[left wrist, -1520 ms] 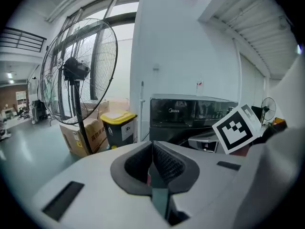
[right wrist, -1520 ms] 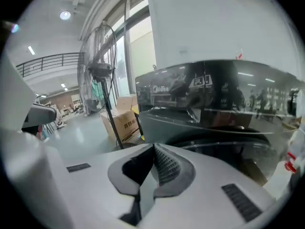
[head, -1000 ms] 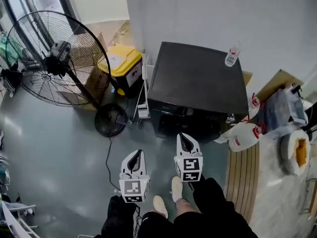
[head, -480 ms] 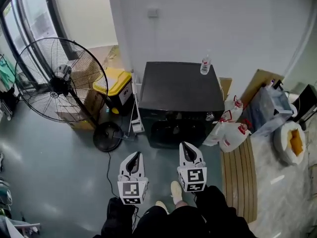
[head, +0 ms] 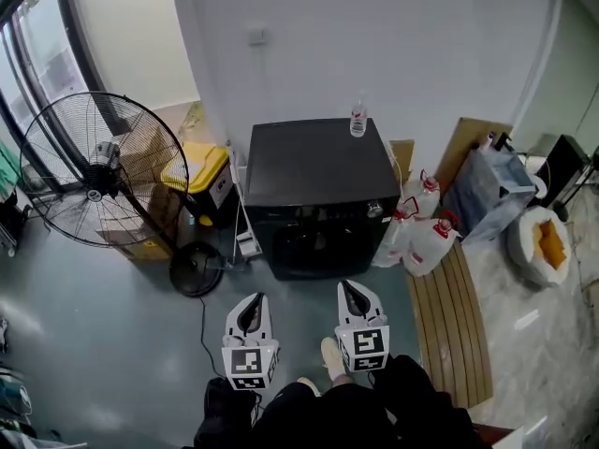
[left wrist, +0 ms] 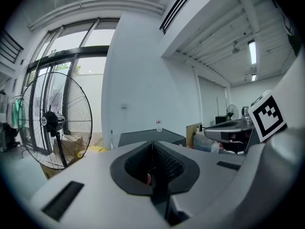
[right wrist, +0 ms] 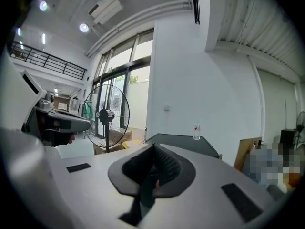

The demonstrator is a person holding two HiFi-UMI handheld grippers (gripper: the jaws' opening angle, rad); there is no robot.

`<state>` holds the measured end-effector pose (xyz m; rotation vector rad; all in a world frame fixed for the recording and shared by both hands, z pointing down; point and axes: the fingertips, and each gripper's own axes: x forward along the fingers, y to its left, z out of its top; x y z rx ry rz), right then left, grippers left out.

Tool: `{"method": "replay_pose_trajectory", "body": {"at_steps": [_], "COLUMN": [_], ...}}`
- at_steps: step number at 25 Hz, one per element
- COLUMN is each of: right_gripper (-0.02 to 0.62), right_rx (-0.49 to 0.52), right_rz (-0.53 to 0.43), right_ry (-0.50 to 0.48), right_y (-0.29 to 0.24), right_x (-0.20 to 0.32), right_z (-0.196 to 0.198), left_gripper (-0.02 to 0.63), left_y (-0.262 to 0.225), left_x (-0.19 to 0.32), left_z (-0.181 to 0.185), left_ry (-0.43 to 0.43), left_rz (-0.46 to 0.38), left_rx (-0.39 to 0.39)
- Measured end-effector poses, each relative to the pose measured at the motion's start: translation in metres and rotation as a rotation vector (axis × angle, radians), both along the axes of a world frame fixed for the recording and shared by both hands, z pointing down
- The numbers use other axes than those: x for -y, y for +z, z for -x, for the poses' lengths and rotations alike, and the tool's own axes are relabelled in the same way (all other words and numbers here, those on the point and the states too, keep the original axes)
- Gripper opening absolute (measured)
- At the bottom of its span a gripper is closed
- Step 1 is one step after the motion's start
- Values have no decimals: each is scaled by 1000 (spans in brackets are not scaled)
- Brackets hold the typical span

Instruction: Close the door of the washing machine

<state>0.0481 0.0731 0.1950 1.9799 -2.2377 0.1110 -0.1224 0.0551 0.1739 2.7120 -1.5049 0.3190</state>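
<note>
The black washing machine stands against the white wall, and its dark front door lies flush with the front. A small clear bottle stands on its top. My left gripper and right gripper hang side by side over the grey floor, a good step short of the machine and pointing toward it. Both are shut with nothing between the jaws. In the left gripper view the left gripper points at the machine's top. In the right gripper view the right gripper does the same.
A large standing fan with a round base is at the left, with a yellow bin and cardboard boxes behind it. White jugs, a slatted wooden board and bags crowd the machine's right side.
Both grippers have drawn back from the washing machine and risen. The machine now looks smaller and farther off, and more of the wall and room shows.
</note>
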Motion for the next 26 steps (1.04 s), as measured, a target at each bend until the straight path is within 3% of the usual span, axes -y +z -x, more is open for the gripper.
{"method": "replay_pose_trajectory", "body": {"at_steps": [26], "right_gripper": [15], "right_rx": [-7], "right_rz": [-32], "right_ry": [27], "right_y": [-9], "right_x": [-21], "right_z": [-19], "left_gripper": [26], "left_y": [-2], "left_x": [-19], "left_z": [-23], "left_ry": [40], "left_rz": [-12], "left_rx": [18]}}
